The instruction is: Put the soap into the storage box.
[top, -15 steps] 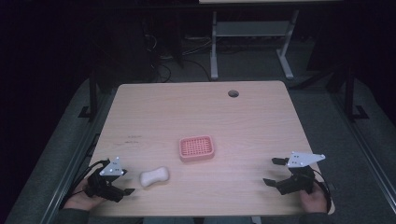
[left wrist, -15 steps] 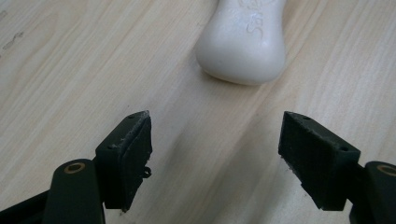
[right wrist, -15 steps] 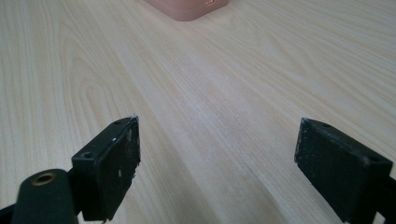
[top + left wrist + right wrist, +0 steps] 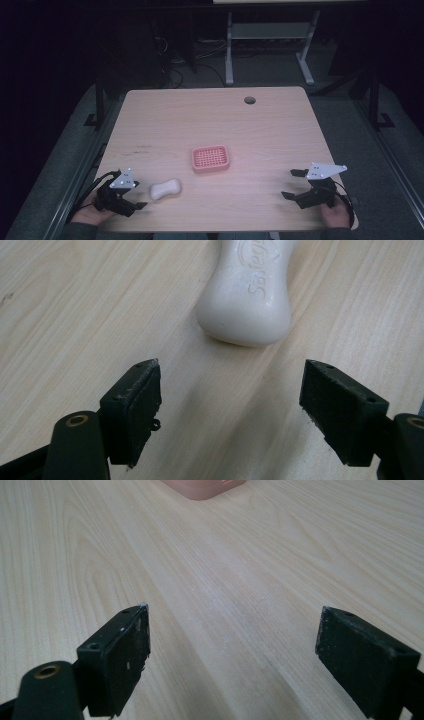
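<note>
On the surface (image 4: 280, 125), the soap bar (image 4: 165, 189) lies near the front-left corner just right of the left tongs (image 4: 138, 196), the soap dish (image 4: 210, 159) sits behind it toward the middle, and the right tongs (image 4: 291, 184) rest near the front-right corner.

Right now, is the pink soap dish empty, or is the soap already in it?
Empty. The pink soap dish shows only its bare grid, and the white soap bar lies on the table beside it, apart from it.

Dim room: a light wooden table (image 4: 210, 120) on grey floor (image 4: 360, 130), white desk frame (image 4: 265, 35) behind.
</note>
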`<state>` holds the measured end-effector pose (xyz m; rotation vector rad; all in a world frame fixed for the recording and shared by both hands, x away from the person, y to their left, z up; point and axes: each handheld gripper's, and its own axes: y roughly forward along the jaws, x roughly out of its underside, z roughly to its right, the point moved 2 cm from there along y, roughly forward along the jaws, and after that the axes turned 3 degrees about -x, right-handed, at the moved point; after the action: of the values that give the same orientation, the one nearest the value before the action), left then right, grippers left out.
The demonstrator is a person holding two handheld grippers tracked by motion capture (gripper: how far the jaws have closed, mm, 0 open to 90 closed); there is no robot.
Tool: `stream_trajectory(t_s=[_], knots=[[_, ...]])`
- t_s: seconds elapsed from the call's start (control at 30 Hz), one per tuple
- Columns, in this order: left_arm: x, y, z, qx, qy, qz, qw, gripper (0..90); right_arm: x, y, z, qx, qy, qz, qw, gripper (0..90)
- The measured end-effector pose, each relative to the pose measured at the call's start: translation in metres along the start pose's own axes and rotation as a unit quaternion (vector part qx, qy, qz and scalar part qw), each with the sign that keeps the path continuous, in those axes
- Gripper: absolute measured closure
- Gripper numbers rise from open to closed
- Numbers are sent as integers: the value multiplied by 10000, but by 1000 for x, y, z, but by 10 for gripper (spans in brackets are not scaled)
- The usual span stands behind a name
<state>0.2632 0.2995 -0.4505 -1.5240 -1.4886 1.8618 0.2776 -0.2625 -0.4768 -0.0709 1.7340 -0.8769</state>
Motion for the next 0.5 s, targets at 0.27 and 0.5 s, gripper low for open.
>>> stream_trajectory(t_s=[0.27,0.5], knots=[[-3,2,1,29,43,1,10000,241,0,0,0,9,-21,2,10000,135],[-4,2,2,28,75,0,10000,241,-1,0,0,8,-7,9,10000,135]])
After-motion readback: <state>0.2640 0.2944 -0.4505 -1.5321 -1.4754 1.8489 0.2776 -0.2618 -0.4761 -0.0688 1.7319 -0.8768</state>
